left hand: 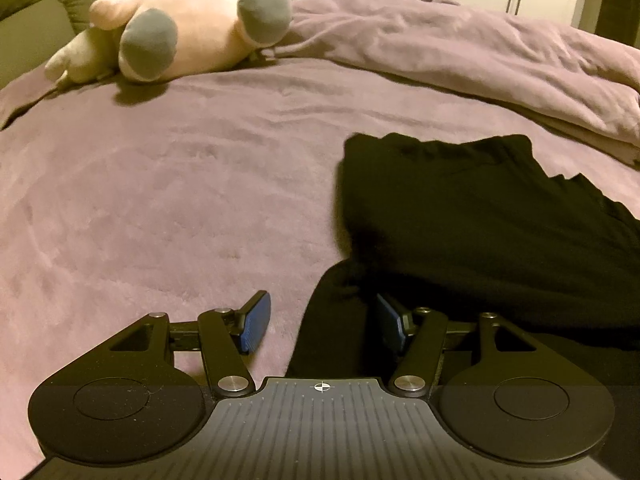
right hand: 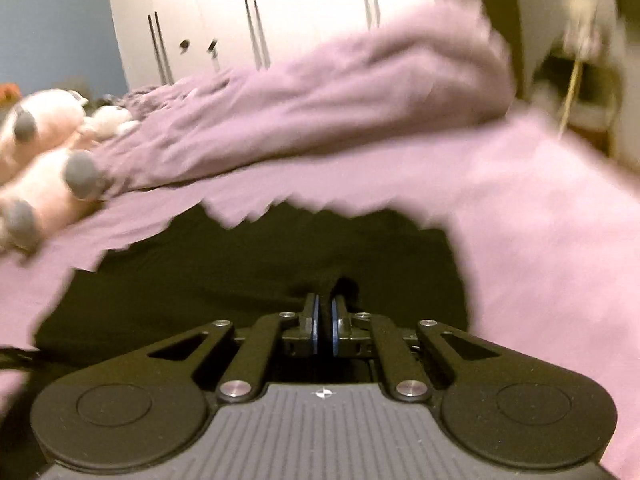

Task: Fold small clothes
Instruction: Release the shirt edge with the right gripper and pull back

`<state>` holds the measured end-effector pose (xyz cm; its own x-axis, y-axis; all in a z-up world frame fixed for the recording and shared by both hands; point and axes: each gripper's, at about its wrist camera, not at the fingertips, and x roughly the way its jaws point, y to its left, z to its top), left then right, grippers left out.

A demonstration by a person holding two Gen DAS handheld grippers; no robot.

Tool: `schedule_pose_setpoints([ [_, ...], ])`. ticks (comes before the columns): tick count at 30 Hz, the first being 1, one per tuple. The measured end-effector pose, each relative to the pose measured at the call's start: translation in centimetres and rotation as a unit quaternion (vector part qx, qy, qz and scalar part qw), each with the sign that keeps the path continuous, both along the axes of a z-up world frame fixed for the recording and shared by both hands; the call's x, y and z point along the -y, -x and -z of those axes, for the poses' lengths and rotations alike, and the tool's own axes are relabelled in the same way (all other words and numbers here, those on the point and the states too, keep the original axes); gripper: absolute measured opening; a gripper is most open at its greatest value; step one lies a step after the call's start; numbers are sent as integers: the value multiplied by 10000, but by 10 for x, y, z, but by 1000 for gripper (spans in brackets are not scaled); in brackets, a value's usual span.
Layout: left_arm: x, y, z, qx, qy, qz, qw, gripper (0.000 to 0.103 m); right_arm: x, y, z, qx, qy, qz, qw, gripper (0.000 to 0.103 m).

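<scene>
With my right claw [right hand: 323,326] pinched tight on a fold of the soft black garment [right hand: 248,264] at lower centre, I should lift slowly, while my left claw [left hand: 320,322] stands half open astride its edge, gripping nothing.

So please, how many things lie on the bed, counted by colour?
Black: 1, the black garment
Pink: 1, the pink plush toy
Cream: 1, the cream plush toy
Purple: 1, the rumpled purple duvet
Total: 4
</scene>
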<state>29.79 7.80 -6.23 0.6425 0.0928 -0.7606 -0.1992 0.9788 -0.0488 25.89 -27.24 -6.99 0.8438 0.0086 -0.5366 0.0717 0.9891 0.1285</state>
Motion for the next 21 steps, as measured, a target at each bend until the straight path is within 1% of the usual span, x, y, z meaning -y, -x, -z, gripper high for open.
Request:
schedule_pose_setpoints([
  [1, 0, 0, 0, -13, 13, -8, 10000, 64, 2, 2, -2, 61, 226, 147, 9996, 5],
  [3, 1, 0, -1, -23, 28, 18, 10000, 64, 11, 1, 1, 31, 583, 343, 9977, 5],
  [4, 2, 0, -2, -25, 29, 32, 10000, 63, 16, 1, 4, -35, 643, 382, 9972, 5],
  [5, 3, 2, -3, -7, 32, 69, 10000, 63, 23, 0, 10, -138, 588, 396, 9974, 5],
  [7, 5, 4, -7, 34, -1, 146, 9999, 64, 39, 0, 20, -370, 269, 450, 9979, 5],
  [10, 11, 3, -10, 77, -129, 269, 9995, 64, 52, 6, 27, -371, -117, 449, 9982, 5],
  [11, 12, 2, -11, 64, -160, 291, 9994, 64, 53, 7, 28, -354, -130, 428, 9984, 5],
  [14, 13, 3, -12, 47, -144, 305, 9994, 64, 46, 6, 25, -231, 144, 415, 9988, 5],
  [16, 13, 5, -11, 11, -171, 328, 9993, 64, 43, 6, 23, -207, 386, 503, 9978, 6],
  [17, 13, 7, -10, -24, -188, 355, 9992, 64, 45, 4, 24, -262, 381, 512, 9976, 6],
  [19, 13, 9, -8, -94, -210, 390, 9990, 64, 52, -3, 28, -603, 169, 528, 9966, 9],
  [20, 12, 10, -6, -126, -234, 388, 9989, 64, 53, -6, 29, -713, 140, 507, 9961, 9],
  [21, 12, 10, -5, -152, -256, 381, 9988, 64, 53, -5, 27, -675, 131, 508, 9963, 10],
])
